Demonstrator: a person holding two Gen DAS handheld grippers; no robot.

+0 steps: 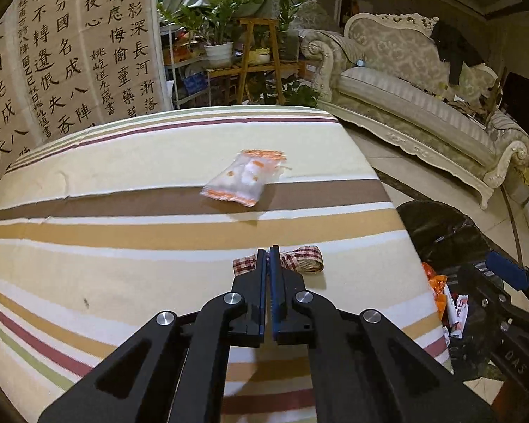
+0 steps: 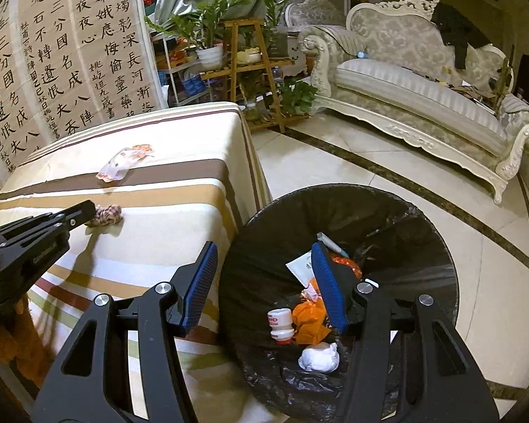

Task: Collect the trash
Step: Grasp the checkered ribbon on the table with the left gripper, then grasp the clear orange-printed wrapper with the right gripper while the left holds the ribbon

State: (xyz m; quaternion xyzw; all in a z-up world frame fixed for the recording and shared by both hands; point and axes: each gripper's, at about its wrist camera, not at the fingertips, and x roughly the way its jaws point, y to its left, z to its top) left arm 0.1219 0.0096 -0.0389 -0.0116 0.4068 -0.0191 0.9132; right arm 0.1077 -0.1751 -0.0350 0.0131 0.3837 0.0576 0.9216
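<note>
My left gripper point(image 1: 268, 250) is shut on a red-and-white checked ribbon point(image 1: 299, 259) lying on the striped tablecloth point(image 1: 123, 246); the ribbon point(image 2: 105, 214) and the left gripper point(image 2: 88, 211) also show in the right wrist view. A white-and-orange snack wrapper point(image 1: 245, 178) lies farther back on the table, also seen from the right wrist point(image 2: 123, 162). My right gripper point(image 2: 264, 264) is open and empty, held above the black-lined trash bin point(image 2: 423, 232), which holds a small bottle point(image 2: 281, 324), orange wrappers point(image 2: 310, 319) and a crumpled tissue point(image 2: 319, 356).
The bin point(image 1: 441, 232) stands on the tiled floor just right of the table edge. An ornate sofa point(image 2: 423, 95) lines the far right. A wooden plant stand point(image 2: 250, 56) with potted plants and a calligraphy screen point(image 2: 63, 53) stand behind the table.
</note>
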